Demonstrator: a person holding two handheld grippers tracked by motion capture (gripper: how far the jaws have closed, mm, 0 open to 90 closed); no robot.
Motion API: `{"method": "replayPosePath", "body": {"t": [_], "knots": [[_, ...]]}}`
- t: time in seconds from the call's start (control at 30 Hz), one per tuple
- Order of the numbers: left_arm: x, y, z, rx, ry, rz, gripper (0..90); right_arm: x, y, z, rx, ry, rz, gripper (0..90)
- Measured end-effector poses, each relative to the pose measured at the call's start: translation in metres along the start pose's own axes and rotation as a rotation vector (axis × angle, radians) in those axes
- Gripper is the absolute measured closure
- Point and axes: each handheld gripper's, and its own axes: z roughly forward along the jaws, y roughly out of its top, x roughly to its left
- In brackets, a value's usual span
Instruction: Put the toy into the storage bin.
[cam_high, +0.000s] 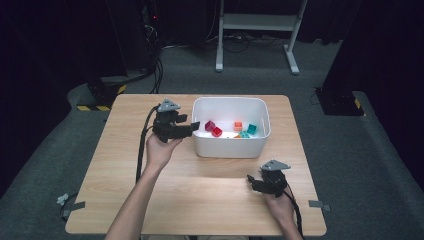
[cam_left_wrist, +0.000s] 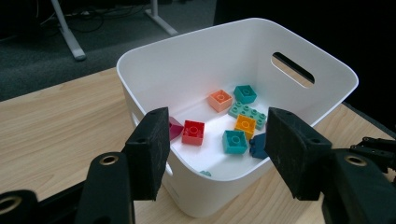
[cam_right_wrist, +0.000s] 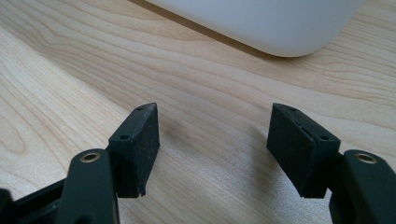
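Note:
A white bin (cam_high: 230, 148) stands at the middle of the wooden table (cam_high: 125, 165). In it lie several toy bricks: a red one (cam_left_wrist: 193, 132), a magenta one (cam_left_wrist: 175, 128), a salmon one (cam_left_wrist: 220, 100), teal ones (cam_left_wrist: 234, 141), an orange one (cam_left_wrist: 244, 124) and a dark blue one (cam_left_wrist: 258, 146). My left gripper (cam_high: 194, 127) hovers at the bin's left rim, pointing in over it. Its jaws stand open with nothing between them (cam_left_wrist: 217, 135). My right gripper (cam_high: 251, 181) rests low over bare wood in front of the bin, open and empty (cam_right_wrist: 212, 128).
The bin's rounded corner (cam_right_wrist: 271, 28) lies just beyond my right gripper. The bin wall has a handle slot (cam_left_wrist: 292, 70). Cables trail from both grippers toward the table's front edge. A metal stand (cam_high: 257, 22) is on the floor behind the table.

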Motion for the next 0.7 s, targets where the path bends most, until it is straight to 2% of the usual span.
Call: {"method": "replayPosePath", "body": {"t": [0.7], "knots": [[0.013,-0.01,-0.023,-0.018,0.017,-0.026,40.2,0.0,0.0,0.0,0.0,0.0,0.0,34.3]]}}
